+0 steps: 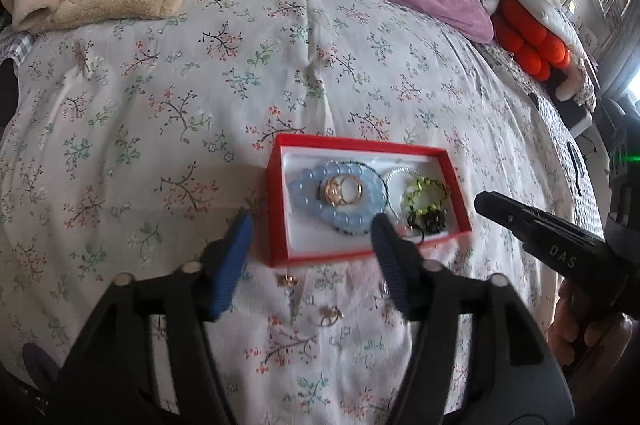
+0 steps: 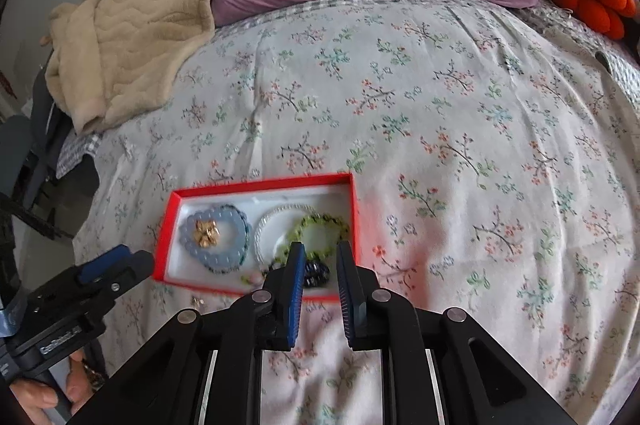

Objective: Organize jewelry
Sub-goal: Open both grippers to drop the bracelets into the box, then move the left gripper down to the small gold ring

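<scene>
Two small gold pieces (image 1: 330, 315) lie on the bedspread (image 1: 160, 105) between the spread, empty fingers of the left gripper (image 1: 312, 245), probably next to collect. Just ahead sits the red box (image 1: 276, 213) with bracelets. The right gripper (image 2: 320, 281), partly parted and empty, hovers at its near edge; open bedspread lies to its right.
</scene>
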A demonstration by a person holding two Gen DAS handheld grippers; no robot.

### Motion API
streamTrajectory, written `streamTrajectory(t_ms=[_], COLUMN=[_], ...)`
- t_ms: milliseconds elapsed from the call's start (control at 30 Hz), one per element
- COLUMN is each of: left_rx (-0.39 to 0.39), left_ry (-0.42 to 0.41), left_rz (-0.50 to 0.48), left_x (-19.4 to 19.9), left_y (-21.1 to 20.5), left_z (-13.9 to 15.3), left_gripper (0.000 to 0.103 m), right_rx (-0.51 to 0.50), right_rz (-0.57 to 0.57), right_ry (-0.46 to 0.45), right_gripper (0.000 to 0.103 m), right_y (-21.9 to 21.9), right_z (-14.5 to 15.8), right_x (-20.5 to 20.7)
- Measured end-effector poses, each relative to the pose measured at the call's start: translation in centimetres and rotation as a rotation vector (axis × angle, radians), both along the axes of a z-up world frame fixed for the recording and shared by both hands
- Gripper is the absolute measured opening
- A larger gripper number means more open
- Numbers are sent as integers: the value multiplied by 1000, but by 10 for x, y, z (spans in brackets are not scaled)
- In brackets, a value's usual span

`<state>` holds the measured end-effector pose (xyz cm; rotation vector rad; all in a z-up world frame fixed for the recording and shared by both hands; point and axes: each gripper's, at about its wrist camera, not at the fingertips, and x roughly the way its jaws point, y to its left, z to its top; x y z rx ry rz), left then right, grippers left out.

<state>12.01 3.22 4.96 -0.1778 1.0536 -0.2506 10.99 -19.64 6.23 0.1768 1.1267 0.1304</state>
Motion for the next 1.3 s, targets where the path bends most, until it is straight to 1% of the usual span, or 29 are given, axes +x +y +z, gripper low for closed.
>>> streamTrajectory(t_ms=[100,133,200,233,267,400,467,533,667,833,967,1133,1300], left_rx=[15,22,28,33,40,55,62,74,97,111,122,144,116], left_ry=[8,13,25,38,53,96,103,107,116,140,159,187,236], left_rz=[-3,-2,1,2,3,7,3,-2,-16,-23,-32,-46,-37], left_x=[-8,-11,-15,-17,-20,-27,-31,-35,-43,-49,-52,-53,-47], left_y=[0,0,0,0,0,1,1,0,-1,-2,-4,-6,-2], left_z=[1,1,-1,-3,-5,-11,-13,-14,-18,-26,-33,-42,-51], left_gripper=[76,77,79,79,80,80,81,83,85,85,85,85,85], right_rx=[-15,-18,-20,-21,-22,-38,-44,-47,-52,-93,-93,-122,-132], right_rz=[3,4,5,2,-2,5,5,6,18,26,27,22,21], right_ry=[18,23,28,28,24,28,31,35,59,91,148,188,216], right_gripper=[23,27,39,53,59,60,70,74,79,83,83,83,83], right_y=[1,1,1,1,0,0,0,0,-2,-3,-6,-12,-17], right_z=[0,-1,0,0,1,4,5,5,3,-7,-21,-34,-42], right_x=[-7,-10,-15,-17,-20,-28,-33,-37,-47,-58,-64,-68,-70])
